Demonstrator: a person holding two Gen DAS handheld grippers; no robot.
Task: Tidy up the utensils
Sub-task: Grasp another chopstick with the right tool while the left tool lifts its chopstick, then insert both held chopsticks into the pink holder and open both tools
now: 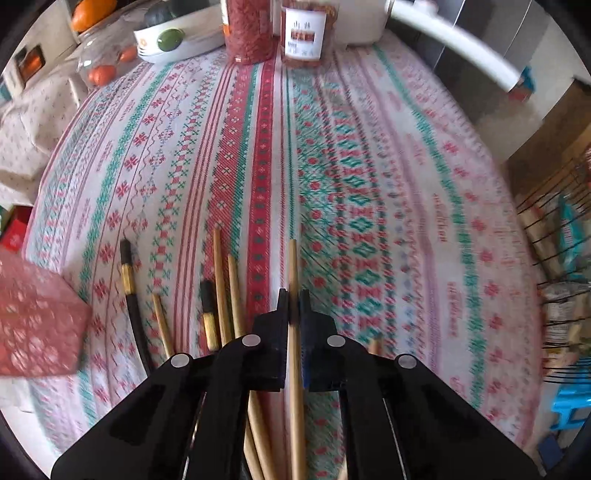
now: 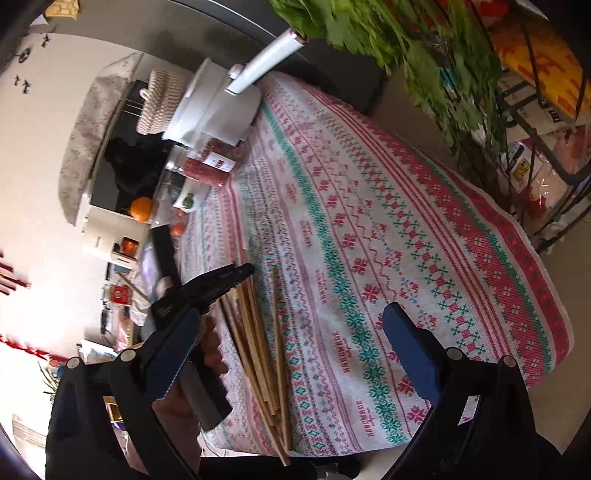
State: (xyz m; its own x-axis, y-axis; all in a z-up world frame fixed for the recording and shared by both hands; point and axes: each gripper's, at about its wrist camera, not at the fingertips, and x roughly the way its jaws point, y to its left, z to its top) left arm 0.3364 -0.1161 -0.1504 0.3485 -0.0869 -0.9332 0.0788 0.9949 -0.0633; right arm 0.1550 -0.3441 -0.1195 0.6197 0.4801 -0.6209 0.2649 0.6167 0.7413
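Observation:
My left gripper [image 1: 294, 299] is shut on a single bamboo chopstick [image 1: 293, 266], held just above the patterned tablecloth [image 1: 369, 166]. To its left several loose chopsticks [image 1: 223, 280] lie on the cloth, some bamboo, some black with gold bands [image 1: 127, 273]. In the right wrist view my right gripper [image 2: 291, 328] is open and empty above the cloth. The chopstick pile [image 2: 258, 332] lies between its fingers toward the left. The left gripper [image 2: 218, 282] shows there over the pile's far end.
At the table's far end stand two red jars [image 1: 251, 29], a white bowl [image 1: 173, 40], a glass jar of oranges [image 1: 103, 62] and a white pot [image 2: 218, 107]. A red patterned box [image 1: 33, 314] lies at left. A wire rack [image 1: 561, 277] stands beside the table's right edge.

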